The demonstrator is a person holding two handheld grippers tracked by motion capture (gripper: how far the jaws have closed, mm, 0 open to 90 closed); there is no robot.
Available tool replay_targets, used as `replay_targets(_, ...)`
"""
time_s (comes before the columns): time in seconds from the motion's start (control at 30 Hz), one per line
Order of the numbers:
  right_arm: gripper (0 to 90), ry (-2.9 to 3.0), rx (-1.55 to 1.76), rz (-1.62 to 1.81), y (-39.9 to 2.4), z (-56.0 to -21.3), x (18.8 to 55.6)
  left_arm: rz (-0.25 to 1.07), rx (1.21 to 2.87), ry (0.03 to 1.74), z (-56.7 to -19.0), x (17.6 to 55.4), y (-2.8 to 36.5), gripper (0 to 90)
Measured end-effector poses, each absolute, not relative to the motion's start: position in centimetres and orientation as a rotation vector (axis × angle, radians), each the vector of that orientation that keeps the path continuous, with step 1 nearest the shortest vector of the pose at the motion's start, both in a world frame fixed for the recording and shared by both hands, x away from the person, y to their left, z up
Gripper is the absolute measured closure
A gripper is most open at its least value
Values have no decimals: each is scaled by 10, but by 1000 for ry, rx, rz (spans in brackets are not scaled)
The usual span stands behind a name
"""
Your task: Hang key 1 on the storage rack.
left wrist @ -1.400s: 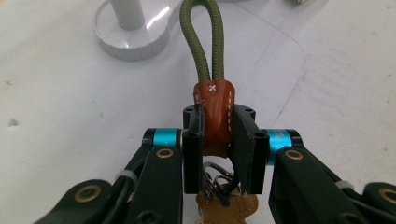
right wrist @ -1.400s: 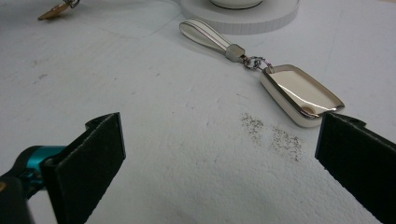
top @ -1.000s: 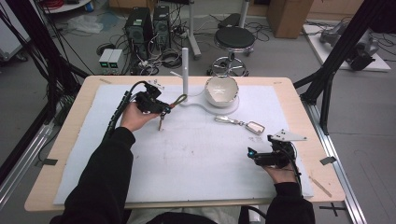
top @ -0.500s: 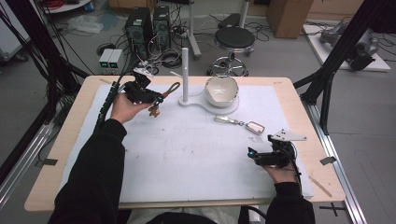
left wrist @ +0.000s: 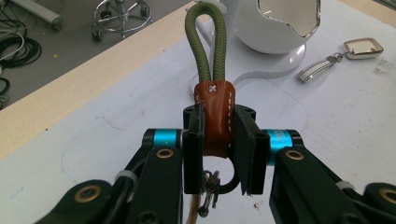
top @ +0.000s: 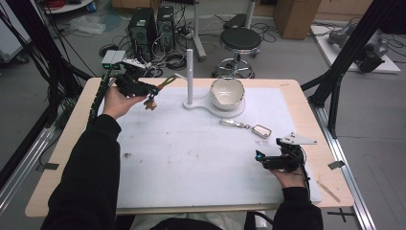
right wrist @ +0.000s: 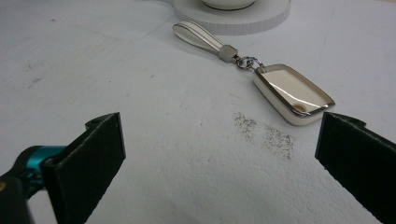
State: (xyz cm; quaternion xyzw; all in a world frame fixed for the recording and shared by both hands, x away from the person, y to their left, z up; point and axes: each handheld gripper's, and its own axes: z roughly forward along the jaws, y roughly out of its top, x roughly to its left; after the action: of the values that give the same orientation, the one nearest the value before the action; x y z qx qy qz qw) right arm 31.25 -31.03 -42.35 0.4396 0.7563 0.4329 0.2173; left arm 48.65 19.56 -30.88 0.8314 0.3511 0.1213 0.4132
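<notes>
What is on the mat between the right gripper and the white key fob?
Nothing solid. In the right gripper view, the right gripper is open, and before the white key fob lies bare white mat with faint dark specks.

My high view looks forward and down on the whole table. Each gripper view rides close behind its jaws; all three share the white key fob.
</notes>
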Motion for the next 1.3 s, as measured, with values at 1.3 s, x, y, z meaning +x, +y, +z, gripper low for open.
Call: replay_targets(1.3, 6, 2104, 1207, 1193, -308, -423, 311, 244, 2091, 909, -310, 509, 181, 741)
